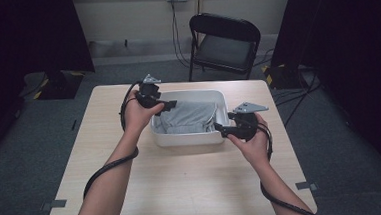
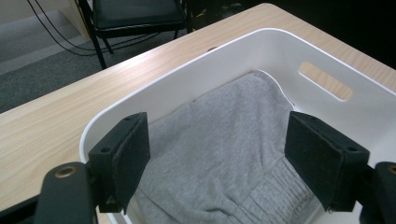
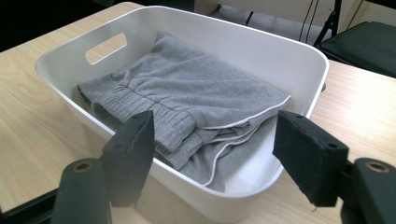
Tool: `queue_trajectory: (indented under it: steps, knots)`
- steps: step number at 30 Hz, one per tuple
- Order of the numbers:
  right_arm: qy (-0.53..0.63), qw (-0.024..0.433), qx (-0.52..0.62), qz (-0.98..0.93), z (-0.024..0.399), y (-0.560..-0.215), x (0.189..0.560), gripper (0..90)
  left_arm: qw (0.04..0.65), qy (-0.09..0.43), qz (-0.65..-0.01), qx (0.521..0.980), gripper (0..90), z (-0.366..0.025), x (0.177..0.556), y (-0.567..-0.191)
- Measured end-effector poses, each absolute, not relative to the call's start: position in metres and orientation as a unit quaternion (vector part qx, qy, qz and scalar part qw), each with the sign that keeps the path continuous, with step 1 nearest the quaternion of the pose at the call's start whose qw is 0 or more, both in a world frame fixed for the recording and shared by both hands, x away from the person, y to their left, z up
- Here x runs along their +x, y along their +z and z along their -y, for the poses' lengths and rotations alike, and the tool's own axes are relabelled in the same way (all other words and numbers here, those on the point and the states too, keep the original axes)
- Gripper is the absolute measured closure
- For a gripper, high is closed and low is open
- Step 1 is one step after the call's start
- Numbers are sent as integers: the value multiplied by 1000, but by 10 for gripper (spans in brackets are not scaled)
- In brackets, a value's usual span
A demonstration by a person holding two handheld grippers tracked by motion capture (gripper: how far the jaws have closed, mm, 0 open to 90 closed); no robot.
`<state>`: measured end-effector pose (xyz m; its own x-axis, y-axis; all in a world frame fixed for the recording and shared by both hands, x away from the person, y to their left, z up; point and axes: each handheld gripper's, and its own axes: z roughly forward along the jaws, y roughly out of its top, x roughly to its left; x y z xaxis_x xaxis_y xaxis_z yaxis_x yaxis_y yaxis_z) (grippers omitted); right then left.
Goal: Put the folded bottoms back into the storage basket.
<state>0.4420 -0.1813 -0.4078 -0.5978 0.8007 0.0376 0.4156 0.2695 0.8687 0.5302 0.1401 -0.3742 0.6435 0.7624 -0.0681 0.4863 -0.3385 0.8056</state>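
A person is sitting at a light wooden worktop (image 1: 183,188), holding 2 black grippers, 1 in each hand, at opposite corners of a white plastic tub (image 1: 190,136). A folded grey garment (image 1: 186,116) with a ribbed band and thin white piping is lying inside the tub, between the 2 grippers.

The left gripper (image 1: 171,104) is hovering at the tub's far left corner, its tips just over the rim. In the left gripper view its 2 padded jaws are standing spread wide, with the grey garment (image 2: 224,154) lying below and ahead of them, untouched.

The right gripper (image 1: 222,129) is hanging at the tub's near right corner, just beside the rim. In the right gripper view its jaws are also standing spread wide, pinching nothing; the garment (image 3: 187,107) and the tub's wall (image 3: 261,46) are lying straight ahead of them.

Beyond both grippers, past the worktop's far edge, a black folding chair (image 1: 224,43) is standing on grey carpet.
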Motion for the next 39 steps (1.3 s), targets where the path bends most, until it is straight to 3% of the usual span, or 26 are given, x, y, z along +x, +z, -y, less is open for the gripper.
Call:
queue_trajectory:
  steps: [39]
  knots:
    - [461,198,388,-773,205,-411,418,174,429,159,-389,799,171,-163,484,-378]
